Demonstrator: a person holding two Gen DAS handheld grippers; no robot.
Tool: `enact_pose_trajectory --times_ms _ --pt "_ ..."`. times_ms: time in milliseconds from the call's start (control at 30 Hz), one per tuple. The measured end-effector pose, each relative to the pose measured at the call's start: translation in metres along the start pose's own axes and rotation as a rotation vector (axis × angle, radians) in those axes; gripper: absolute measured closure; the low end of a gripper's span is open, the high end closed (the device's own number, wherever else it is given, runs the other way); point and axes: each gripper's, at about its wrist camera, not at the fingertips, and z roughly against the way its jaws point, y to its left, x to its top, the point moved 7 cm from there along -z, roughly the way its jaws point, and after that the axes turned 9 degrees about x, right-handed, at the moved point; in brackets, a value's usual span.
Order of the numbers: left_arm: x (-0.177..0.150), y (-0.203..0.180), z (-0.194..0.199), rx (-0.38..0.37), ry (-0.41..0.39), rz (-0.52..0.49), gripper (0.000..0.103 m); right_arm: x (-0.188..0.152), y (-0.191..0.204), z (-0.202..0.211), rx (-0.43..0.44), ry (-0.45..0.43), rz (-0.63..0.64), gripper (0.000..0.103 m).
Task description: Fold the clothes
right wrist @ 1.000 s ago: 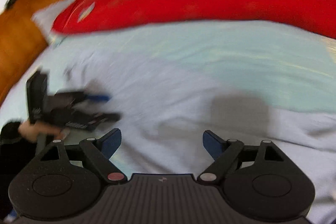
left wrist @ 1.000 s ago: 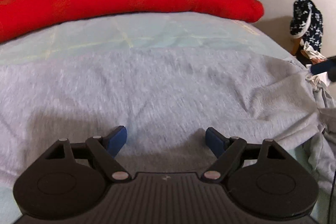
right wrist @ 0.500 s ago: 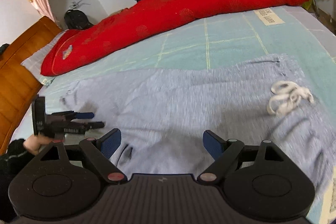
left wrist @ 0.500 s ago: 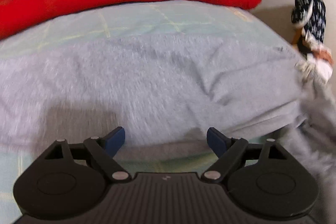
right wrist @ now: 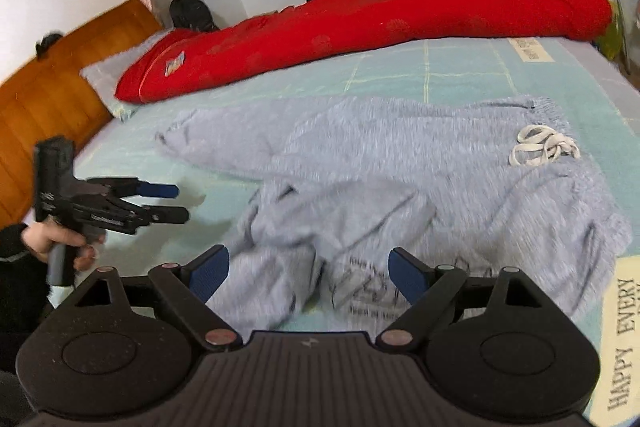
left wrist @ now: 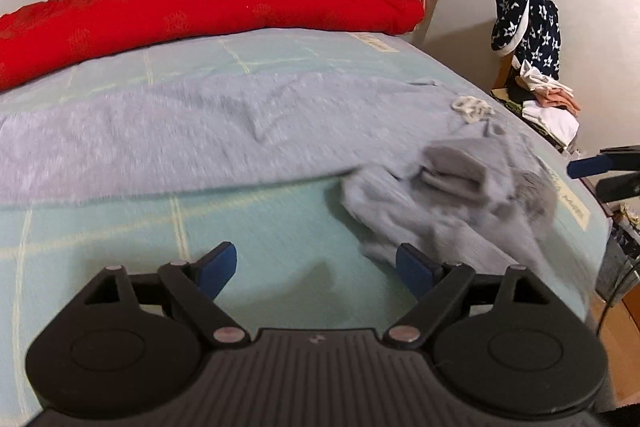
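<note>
Here: grey sweatpants (right wrist: pixel 400 187) spread across frame centre on the bed (right wrist: pixel 460 75), partly bunched; left hand-held gripper (left wrist: pixel 316 267) and right hand-held gripper (right wrist: pixel 308 269) both spread wide, empty, lower frame.

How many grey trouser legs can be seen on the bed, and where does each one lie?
2. One leg lies flat, stretched toward the red quilt and headboard. The other leg is crumpled near the right tool. Folds may hide part of it.
</note>
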Motion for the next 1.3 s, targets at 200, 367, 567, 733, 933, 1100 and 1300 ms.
enact_pose_trajectory --times_ms 200,367,567,733,933,1100,1300 --pt "-0.019 -0.03 0.031 -0.017 -0.055 0.01 0.014 -0.035 0.018 -0.009 0.062 -0.001 -0.013 0.013" --pt "-0.037 -0.051 0.045 0.001 -0.076 0.007 0.012 -0.063 0.041 -0.031 0.134 0.007 -0.035 0.013" --pt "-0.058 -0.066 0.055 0.029 -0.088 -0.007 0.012 -0.084 0.062 -0.041 0.101 0.049 0.033 0.012" --pt "-0.064 -0.079 0.051 0.015 -0.113 -0.044 0.012 -0.096 0.059 -0.039 0.095 0.06 0.009 0.01" --pt "-0.062 -0.085 0.028 0.032 -0.098 -0.034 0.012 -0.108 0.046 -0.038 0.032 0.073 -0.012 0.009" --pt "-0.059 -0.081 0.022 0.077 -0.11 -0.018 0.012 -0.118 0.041 -0.041 0.031 0.09 -0.028 0.007" --pt "-0.053 -0.068 0.023 0.116 -0.131 0.038 0.012 -0.123 0.037 -0.043 0.053 0.086 -0.041 0.001"
